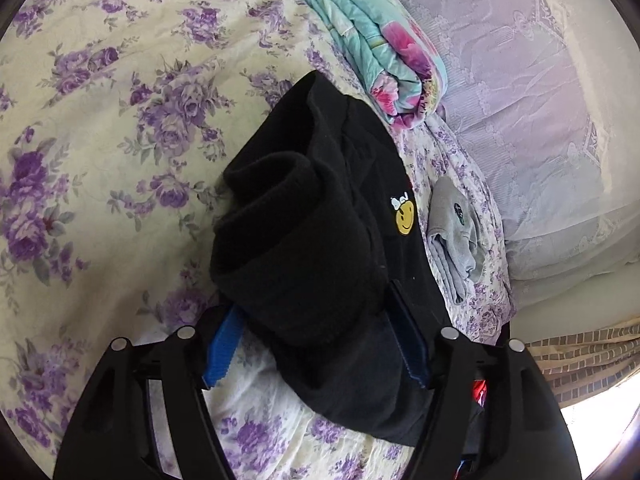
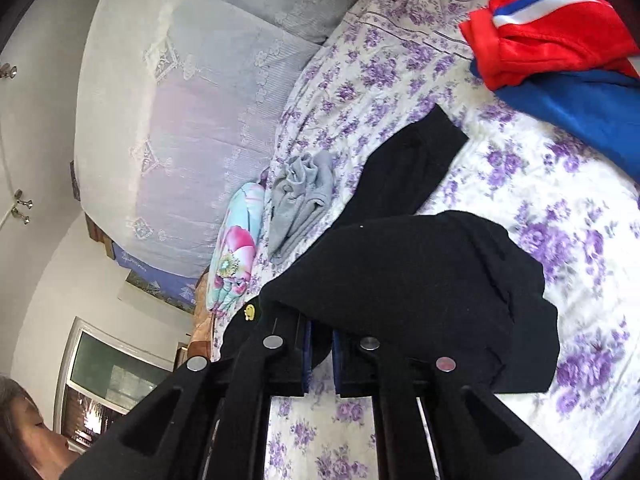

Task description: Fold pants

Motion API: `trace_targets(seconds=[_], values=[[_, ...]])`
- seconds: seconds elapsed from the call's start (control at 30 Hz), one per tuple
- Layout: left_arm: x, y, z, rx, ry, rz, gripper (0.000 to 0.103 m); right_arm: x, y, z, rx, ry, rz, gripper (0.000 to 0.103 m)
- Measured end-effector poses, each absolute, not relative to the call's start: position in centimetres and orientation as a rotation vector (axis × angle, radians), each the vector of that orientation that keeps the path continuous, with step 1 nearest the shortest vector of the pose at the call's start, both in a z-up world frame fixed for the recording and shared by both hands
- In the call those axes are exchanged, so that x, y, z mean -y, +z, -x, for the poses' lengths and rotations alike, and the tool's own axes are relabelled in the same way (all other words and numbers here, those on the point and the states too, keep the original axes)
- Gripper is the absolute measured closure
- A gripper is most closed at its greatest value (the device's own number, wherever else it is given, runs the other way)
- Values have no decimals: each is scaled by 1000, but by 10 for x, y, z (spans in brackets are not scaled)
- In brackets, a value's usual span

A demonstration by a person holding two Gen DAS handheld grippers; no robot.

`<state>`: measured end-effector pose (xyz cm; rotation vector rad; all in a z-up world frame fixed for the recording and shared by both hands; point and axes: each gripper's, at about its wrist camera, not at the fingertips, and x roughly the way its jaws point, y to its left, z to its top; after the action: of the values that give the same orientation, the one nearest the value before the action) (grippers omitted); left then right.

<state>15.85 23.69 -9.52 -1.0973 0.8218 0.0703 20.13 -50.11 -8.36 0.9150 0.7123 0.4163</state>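
Observation:
Black pants (image 1: pixel 320 216) with a yellow smiley patch (image 1: pixel 404 220) lie bunched on the floral bed sheet (image 1: pixel 100 160). In the left wrist view the pants pass between the blue-padded fingers (image 1: pixel 222 356) of my left gripper (image 1: pixel 316 354), which stand wide apart with a thick fold of cloth between them. In the right wrist view the pants (image 2: pixel 420 280) hang over my right gripper (image 2: pixel 320 354), whose jaws are nearly closed on a thin edge of the black cloth. One pant leg (image 2: pixel 404 168) stretches away across the bed.
A folded grey garment (image 1: pixel 452 232) lies beside the pants, also seen in the right wrist view (image 2: pixel 300 200). A rolled turquoise and pink quilt (image 1: pixel 380 52) lies beyond. Red and blue clothes (image 2: pixel 560 72) sit at the far right. A lace-covered pillow (image 2: pixel 180 120) is behind.

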Motion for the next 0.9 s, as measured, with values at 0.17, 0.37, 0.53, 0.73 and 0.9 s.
trace_targets(seconds=[0.17, 0.37, 0.53, 0.73, 0.9], values=[[-239, -73, -163, -804, -24, 1107, 80, 499, -103, -207, -768, 384, -977, 95], [-256, 14, -164, -813, 64, 1059, 62, 484, -66, -228, -745, 446, -857, 95], [-275, 0, -248, -938, 136, 997, 26, 493, -83, -288, -793, 369, -909, 95], [-265, -20, -200, -910, 104, 967, 27, 494, -106, -282, -822, 362, -930, 95], [-249, -10, -191, -885, 32, 934, 37, 494, -114, -279, -834, 362, -947, 95]])
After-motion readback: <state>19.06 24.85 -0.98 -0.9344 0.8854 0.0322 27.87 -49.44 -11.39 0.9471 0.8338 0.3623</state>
